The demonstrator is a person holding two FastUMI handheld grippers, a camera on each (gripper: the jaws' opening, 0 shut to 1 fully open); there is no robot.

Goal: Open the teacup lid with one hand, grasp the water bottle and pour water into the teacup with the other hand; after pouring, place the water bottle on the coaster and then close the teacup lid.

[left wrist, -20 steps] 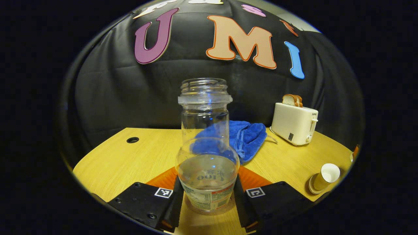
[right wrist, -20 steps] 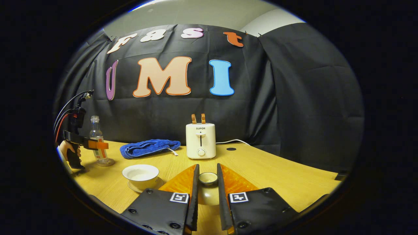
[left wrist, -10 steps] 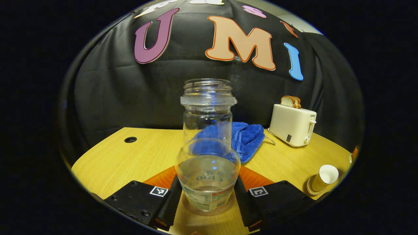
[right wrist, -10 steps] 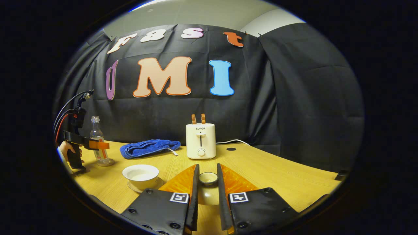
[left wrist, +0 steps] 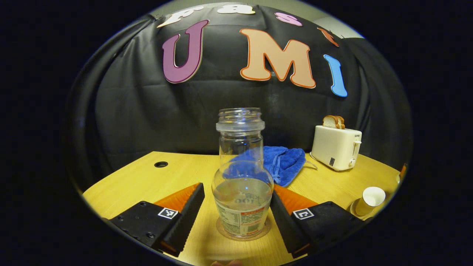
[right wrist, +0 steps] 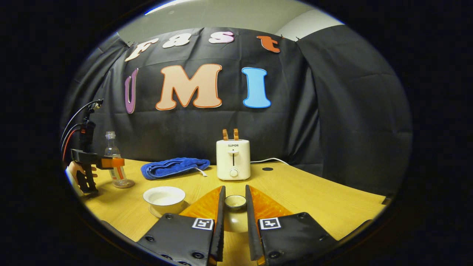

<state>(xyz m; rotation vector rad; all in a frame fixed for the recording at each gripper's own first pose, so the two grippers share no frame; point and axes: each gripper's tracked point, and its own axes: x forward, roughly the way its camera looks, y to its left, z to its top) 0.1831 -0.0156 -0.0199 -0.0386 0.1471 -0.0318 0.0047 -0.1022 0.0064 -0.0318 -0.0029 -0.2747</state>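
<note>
The clear water bottle (left wrist: 242, 199), uncapped and partly filled, stands upright on a round transparent coaster (left wrist: 258, 233). My left gripper (left wrist: 237, 188) is open, its fingers on either side of the bottle and apart from it. The right gripper view has the same bottle (right wrist: 115, 166) at far left beside the left gripper (right wrist: 111, 162), held by a hand. My right gripper (right wrist: 235, 190) is shut on the teacup lid (right wrist: 235, 202) and holds it above the table. The white teacup (right wrist: 164, 195) stands uncovered on its saucer left of those fingers; it is also at the right edge of the left gripper view (left wrist: 369, 199).
A white toaster (right wrist: 233, 159) with bread slices stands at the back of the wooden table (right wrist: 314, 199). A folded blue towel (right wrist: 175, 167) lies left of it, behind the bottle. Two cable holes are in the tabletop (left wrist: 161, 164).
My left gripper's fingers spread open and let go of the bottle, then drew back a little. The bottle stays upright on the coaster. My right gripper still holds the lid.
</note>
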